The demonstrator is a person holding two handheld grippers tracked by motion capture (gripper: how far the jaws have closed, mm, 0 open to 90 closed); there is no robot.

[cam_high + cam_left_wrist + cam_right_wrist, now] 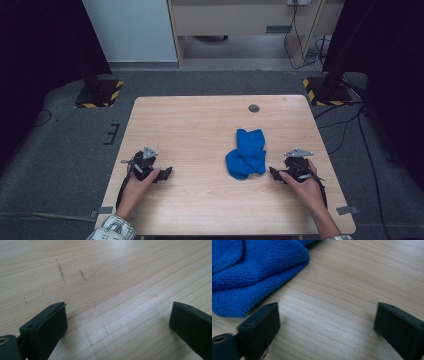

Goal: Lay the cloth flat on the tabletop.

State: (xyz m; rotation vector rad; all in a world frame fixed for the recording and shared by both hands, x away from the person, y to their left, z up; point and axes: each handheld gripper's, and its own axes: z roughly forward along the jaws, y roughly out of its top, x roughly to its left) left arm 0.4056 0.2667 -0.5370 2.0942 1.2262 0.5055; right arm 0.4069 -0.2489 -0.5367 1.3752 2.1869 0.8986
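A crumpled blue cloth (247, 154) lies on the wooden table (200, 130), right of centre. My right gripper (274, 173) rests on the table just right of the cloth, jaws wide open over bare wood; the right gripper view has the blue cloth (249, 272) at its upper left, close beyond the left jaw, with nothing between the jaws at my right gripper (327, 320). My left gripper (166, 173) sits near the table's left front, held by a hand. Its jaws stand open in the left gripper view, my left gripper (117, 322) over bare wood.
A small dark round grommet (254, 108) is set in the table near its far edge. Faint dark scuff marks (61, 270) streak the wood ahead of the left jaws. Black stands with yellow-striped bases (100, 92) flank the table on grey carpet.
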